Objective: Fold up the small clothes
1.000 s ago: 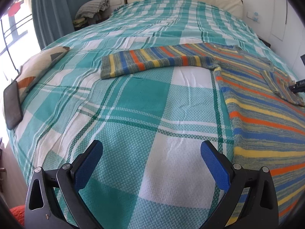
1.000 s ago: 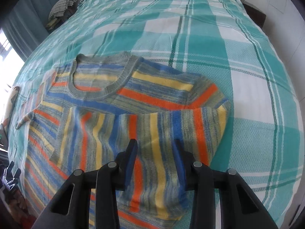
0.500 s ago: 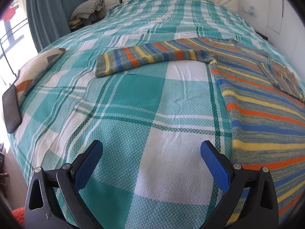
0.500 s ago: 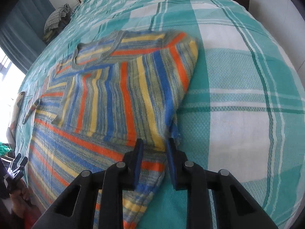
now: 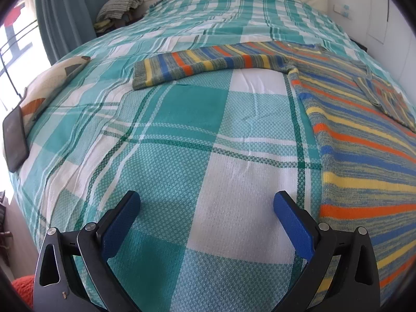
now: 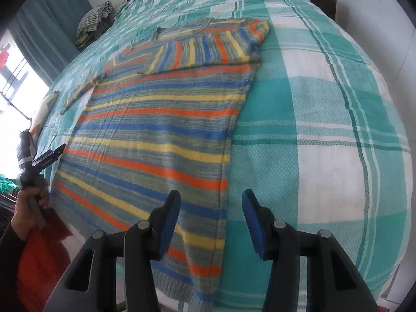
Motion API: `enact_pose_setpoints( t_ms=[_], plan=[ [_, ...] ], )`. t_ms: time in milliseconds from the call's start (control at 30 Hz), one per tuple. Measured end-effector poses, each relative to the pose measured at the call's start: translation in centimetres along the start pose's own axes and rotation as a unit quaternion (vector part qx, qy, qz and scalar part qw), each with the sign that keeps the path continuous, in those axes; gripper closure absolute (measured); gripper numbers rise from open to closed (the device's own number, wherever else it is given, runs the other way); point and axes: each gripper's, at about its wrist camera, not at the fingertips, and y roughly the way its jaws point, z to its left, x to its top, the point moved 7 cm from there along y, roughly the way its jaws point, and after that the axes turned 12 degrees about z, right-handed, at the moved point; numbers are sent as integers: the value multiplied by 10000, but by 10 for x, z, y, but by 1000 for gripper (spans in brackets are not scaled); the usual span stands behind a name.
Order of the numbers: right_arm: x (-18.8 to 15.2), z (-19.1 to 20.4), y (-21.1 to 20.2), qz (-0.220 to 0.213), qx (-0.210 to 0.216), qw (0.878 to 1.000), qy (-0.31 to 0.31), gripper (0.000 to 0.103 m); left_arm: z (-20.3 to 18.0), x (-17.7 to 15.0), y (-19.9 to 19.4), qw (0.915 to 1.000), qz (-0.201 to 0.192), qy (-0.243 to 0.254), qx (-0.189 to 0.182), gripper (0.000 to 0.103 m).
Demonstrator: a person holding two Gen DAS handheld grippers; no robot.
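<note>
Sweater point(image 6: 161, 130): striped knit, flat on the bed point(image 6: 325, 130), chest up, hem toward the near edge, collar toward the headboard end.
Right sleeve point(image 6: 202, 52): folded in across the chest, lying on the body; that side of the garment now makes a straight line from shoulder to hem.
Left sleeve point(image 5: 205, 63): stretched out flat over the checked bedspread, cuff pointing toward the window edge; not yet folded.
Right tongs point(image 6: 211, 221): jaws have just been opening; they stand parted above the sweater's hem corner on the folded side, the side seam running up between them, pads not pressing the cloth. Nothing held.
Left tongs point(image 5: 206, 225): wide open, empty, over bare bedspread near the front edge of the bed, just beside the sweater's unfolded side.
Hand point(image 6: 28, 208): seen in the right view gripping the left tool's handle by the near window-side corner.
Reason for placement: sleeves go in first so the body makes a tidy rectangle; one is in, one remains.
Likely next: probably the outstretched sleeve, which the left tongs are nearer to.
Risk: loose knit may drag and skew the fold if lifted by one thin edge.
Other: dark phone point(image 5: 14, 136) at the window edge of the bed, well apart.
</note>
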Motion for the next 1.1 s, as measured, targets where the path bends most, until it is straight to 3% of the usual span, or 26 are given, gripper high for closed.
enact_pose_setpoints(
  t_ms=[100, 167, 200, 300, 467, 533, 833, 900, 933, 1000, 1100],
  plan=[
    [-32, 20, 12, 514, 475, 9975, -65, 52, 0, 0, 1, 10000, -7, -18, 28, 1],
    [-56, 6, 30, 981, 57, 9948, 277, 52, 1, -2, 0, 10000, -23, -25, 66, 0],
    [-64, -8, 29, 966, -339, 9934, 508, 53, 2, -3, 0, 9999, -31, -12, 106, 0],
    [-70, -25, -5, 224, -600, 9936, 931, 52, 2, -6, -3, 9998, -39, 39, 167, 0],
    [-62, -26, -51, -1187, -948, 9823, 1100, 37, 0, -4, -1, 9997, -49, 55, 252, 0],
    [-58, -26, -49, -1305, -1093, 9795, 1081, 37, 0, -4, -2, 9996, -58, 59, 266, 0],
    [-52, -13, -32, -1175, -979, 9846, 848, 37, 1, -7, 2, 9998, 61, 6, 175, 0],
    [-53, -13, -31, -1182, -941, 9847, 863, 37, 2, -6, -2, 9991, 362, -159, -133, 1],
    [-53, -13, -30, -1171, -906, 9850, 881, 37, 4, -5, -8, 9966, 435, -360, -606, 1],
    [-53, -15, -29, -1163, -845, 9853, 923, 37, 13, 5, -25, 9823, 360, -847, -1631, 1],
    [-54, -17, -27, -1169, -742, 9855, 978, 37, 47, 38, -35, 9667, 157, -1499, -2070, 1]
  ],
)
